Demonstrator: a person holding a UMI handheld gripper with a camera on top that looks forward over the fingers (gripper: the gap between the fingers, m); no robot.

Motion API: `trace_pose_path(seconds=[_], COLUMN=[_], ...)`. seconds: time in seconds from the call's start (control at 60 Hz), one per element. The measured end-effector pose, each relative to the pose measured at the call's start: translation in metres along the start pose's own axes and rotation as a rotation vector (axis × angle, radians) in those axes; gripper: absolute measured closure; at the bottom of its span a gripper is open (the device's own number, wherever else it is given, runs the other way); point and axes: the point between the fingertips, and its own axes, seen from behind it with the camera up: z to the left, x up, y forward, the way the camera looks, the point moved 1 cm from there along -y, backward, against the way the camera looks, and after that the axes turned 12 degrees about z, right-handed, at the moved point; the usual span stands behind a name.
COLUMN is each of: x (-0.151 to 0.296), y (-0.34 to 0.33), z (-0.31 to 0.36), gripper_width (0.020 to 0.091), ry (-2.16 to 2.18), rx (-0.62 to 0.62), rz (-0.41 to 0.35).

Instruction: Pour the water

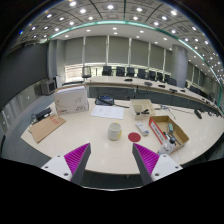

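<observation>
Cup [115, 131], pale and squat, stands upright on the white table [95, 150], ahead of the gripper [112, 158] and roughly on the line between its two fingers, apart from both. Best guess is that this is the vessel for the water; whether anything is in it cannot be seen.

Gripper: fingers spread wide, nothing held. Magenta pads [76, 156] face each other across bare tabletop.

Outward from the cup:
- red round thing [135, 137], flat, just beside the cup on its right; maybe a lid or coaster.
- open cardboard box [168, 130] further right, small mixed items inside and around it, too small to name.
- smaller box [141, 107] beyond the cup, a sheet of paper [108, 112] next to it.
- left side: flat brown carton [45, 127] near the table edge, white boxy unit [71, 99] behind it.
- far back: row of chairs [122, 72] at long desks, curtained windows, ceiling lights.

Handling, judged: cup looks light and thin-walled, likely paper or plastic, so it could buckle or tip under a hard squeeze. If filled, it may slop. Grip should go across the mid-wall, below the rim, fingers square on opposite sides, with modest pressure. Smooth sides may slip when tilted for the pour.
</observation>
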Motion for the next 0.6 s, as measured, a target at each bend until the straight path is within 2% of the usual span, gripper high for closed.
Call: trace_pose_path(seconds=[0.233, 0.5, 0.6], x=[-0.025, -0.076, -0.087], y=[0.015, 0.053, 0.082], z=[-0.044, -0.151, -0.194], gripper_width=[0.0242, 0.0243, 0.0243], ry=[0.072, 0.191, 0.196], rx=[-0.079, -0.164, -0.199], rz=[0.014, 0.011, -0.012])
